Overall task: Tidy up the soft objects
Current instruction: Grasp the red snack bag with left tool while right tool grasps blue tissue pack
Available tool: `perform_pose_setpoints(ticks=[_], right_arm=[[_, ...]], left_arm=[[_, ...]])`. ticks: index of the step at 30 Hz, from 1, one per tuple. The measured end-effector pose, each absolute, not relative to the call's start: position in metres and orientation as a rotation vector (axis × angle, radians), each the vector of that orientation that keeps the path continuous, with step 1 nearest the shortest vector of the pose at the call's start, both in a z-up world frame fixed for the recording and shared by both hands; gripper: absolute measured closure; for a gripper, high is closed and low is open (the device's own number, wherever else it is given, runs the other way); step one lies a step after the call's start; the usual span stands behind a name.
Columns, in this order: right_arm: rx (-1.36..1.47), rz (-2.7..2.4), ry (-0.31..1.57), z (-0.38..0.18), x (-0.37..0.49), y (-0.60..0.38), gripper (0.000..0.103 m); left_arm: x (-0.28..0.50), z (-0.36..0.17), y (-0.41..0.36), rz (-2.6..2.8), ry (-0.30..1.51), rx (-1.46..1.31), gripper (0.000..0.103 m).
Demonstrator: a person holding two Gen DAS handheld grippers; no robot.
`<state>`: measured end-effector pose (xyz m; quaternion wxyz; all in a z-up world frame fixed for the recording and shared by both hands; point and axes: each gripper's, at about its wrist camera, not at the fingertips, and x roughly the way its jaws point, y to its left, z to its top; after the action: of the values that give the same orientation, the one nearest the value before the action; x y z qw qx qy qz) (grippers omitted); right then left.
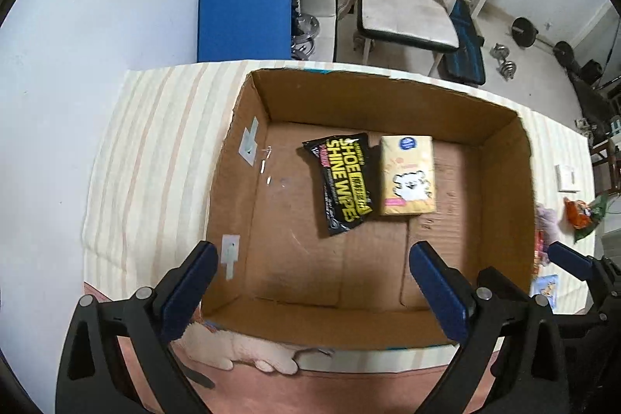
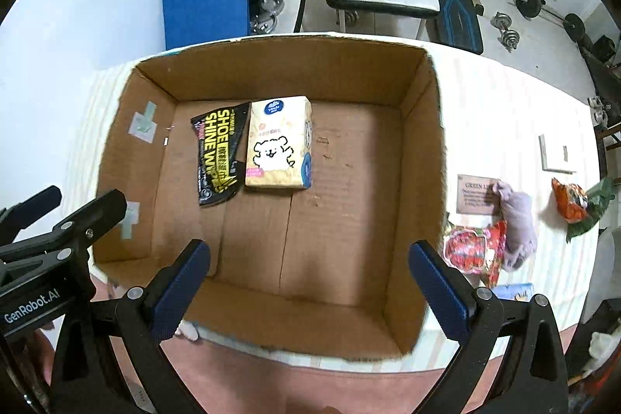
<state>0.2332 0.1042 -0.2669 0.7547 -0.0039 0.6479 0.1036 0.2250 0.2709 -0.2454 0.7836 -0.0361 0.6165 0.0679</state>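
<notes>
Striped tabletop point(image 1: 155, 127) is carrying 1 open cardboard box point(image 1: 500, 181); beyond both empty, wide-spread grippers, left point(image 1: 314, 291) and right point(image 2: 308, 288), 2 packs are lying: shoe wipes point(image 1: 341, 181), tissue pack point(image 1: 405, 177), bare floor around.

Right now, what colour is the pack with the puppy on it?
The puppy pack is pale yellow with a white puppy; the right wrist view shows it best.

Both wrist cameras look steeply down from above into the open brown cardboard box point(image 1: 372, 332) point(image 2: 295, 328) on the striped tabletop point(image 1: 155, 150) point(image 2: 500, 111), at moderate height. The left view sits further left, showing tabletop there; the right view shows tabletop to the box's right. Both share the box floor and the room beyond.
</notes>
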Motion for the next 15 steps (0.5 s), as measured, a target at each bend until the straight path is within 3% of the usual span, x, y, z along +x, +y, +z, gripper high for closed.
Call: perform_pose_setpoints(ticks=[9,15], right_arm=[[0.114,0.246,1.354,-0.222,0.212,0.046,0.0],[0.302,0.107,1.36,-0.216,0.189,-0.064,0.0]], left_arm=[[0.21,-0.182,0.214,0.068,1.239,-0.067,0.002],[0.216,-0.167,0.124,-0.028,1.183,0.141,0.002]])
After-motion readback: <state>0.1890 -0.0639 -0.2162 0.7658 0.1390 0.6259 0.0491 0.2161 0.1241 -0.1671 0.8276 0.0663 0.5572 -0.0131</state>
